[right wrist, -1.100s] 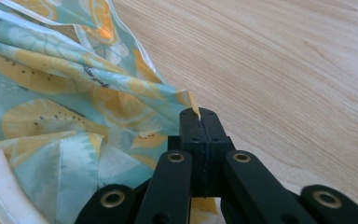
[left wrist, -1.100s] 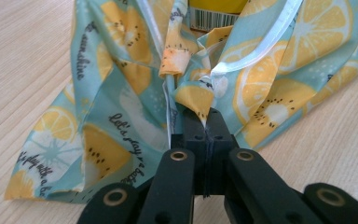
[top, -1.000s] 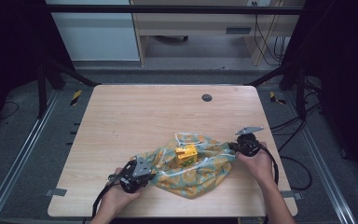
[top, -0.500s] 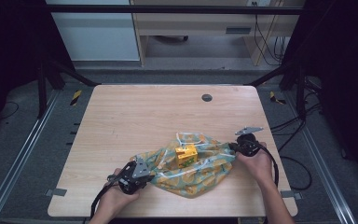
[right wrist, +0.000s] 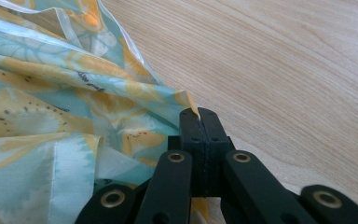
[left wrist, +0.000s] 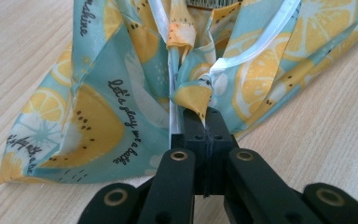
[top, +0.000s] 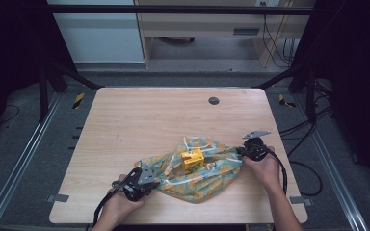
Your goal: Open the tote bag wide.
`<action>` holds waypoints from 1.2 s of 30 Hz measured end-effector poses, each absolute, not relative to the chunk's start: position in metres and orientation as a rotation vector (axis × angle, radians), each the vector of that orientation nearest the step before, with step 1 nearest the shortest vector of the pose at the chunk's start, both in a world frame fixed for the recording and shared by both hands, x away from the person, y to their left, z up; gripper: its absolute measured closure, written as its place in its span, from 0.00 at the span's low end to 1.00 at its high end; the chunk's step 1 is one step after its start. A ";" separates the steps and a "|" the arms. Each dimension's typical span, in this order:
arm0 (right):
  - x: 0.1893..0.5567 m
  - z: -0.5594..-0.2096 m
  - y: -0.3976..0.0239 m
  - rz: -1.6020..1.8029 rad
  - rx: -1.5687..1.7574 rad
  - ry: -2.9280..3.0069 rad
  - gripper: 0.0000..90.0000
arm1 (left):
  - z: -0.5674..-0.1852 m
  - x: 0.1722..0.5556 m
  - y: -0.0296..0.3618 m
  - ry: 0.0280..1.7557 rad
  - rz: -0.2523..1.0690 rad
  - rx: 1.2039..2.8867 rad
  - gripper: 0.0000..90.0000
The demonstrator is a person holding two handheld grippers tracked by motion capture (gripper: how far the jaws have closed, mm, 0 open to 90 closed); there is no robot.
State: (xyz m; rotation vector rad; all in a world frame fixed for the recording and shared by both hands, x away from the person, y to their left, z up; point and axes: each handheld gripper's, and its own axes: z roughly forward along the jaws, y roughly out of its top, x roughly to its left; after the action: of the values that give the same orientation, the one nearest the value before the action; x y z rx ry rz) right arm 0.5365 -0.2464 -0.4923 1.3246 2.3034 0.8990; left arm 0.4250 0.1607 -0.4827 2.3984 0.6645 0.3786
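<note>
**Both hand-held grippers pinching opposite ends of printed bag, yellow carton at centre**

Near edge of bench (top: 125,115): left hand-held gripper (top: 147,177), jaws fully closed on a gathered corner of the fruit-print bag (top: 197,178). Its own view confirms a twist of yellow fabric nipped between the tips; the rest of the bag fans away ahead of it.

Slightly farther in, right side: right hand-held gripper (top: 244,151), jaws also fully closed, holding a thin corner of the same bag at its very tip. Bare wood lies beyond.

Bag lies on the bench between the two, long axis running from near-left to far-right, roughly along the line joining the grippers. Cloth looks partly taut, still wrinkled.

On the bag's middle: small yellow carton (top: 192,160), about midway between the grippers, neither clearly nearer.

Judgement: any pull apart would act along the bag's long axis; carton sits on top and could tip.

Far bench: dark round grommet (top: 214,100), well apart.
</note>
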 end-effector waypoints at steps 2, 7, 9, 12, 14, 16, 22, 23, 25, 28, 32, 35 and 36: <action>0.537 -0.493 -0.247 0.902 1.322 2.301 1.00 | -0.483 0.425 0.160 0.664 0.378 2.400 1.00; 0.538 -0.494 -0.247 0.908 1.334 2.294 1.00 | -0.484 0.425 0.160 0.657 0.373 2.409 1.00; 0.539 -0.495 -0.248 0.910 1.331 2.284 1.00 | -0.484 0.425 0.160 0.656 0.368 2.409 1.00; 0.541 -0.495 -0.248 0.926 1.349 2.277 1.00 | -0.485 0.425 0.160 0.663 0.368 2.403 1.00; 0.541 -0.495 -0.248 0.929 1.350 2.276 1.00 | -0.485 0.426 0.161 0.661 0.363 2.406 1.00; 0.541 -0.495 -0.248 0.932 1.355 2.269 1.00 | -0.485 0.426 0.161 0.663 0.358 2.407 1.00; 0.541 -0.496 -0.247 0.933 1.353 2.261 1.00 | -0.488 0.427 0.165 0.681 0.343 2.392 1.00; 0.542 -0.496 -0.246 0.934 1.354 2.260 1.00 | -0.488 0.428 0.165 0.681 0.342 2.392 1.00; 0.542 -0.495 -0.246 0.934 1.355 2.262 1.00 | -0.488 0.427 0.165 0.681 0.343 2.391 1.00; 0.542 -0.496 -0.246 0.931 1.352 2.262 1.00 | -0.487 0.427 0.165 0.677 0.344 2.395 1.00; 0.542 -0.495 -0.246 0.933 1.356 2.266 1.00 | -0.487 0.426 0.166 0.679 0.355 2.397 1.00; 0.542 -0.495 -0.246 0.919 1.338 2.272 1.00 | -0.486 0.423 0.163 0.667 0.371 2.408 1.00; 0.542 -0.495 -0.246 0.923 1.339 2.271 1.00 | -0.486 0.422 0.162 0.666 0.375 2.410 1.00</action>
State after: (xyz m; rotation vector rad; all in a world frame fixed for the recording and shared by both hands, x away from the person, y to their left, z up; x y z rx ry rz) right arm 0.5419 -0.2458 -0.4953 1.3390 2.2712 0.9229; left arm 0.4218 0.1624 -0.4860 2.4097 0.6659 0.3755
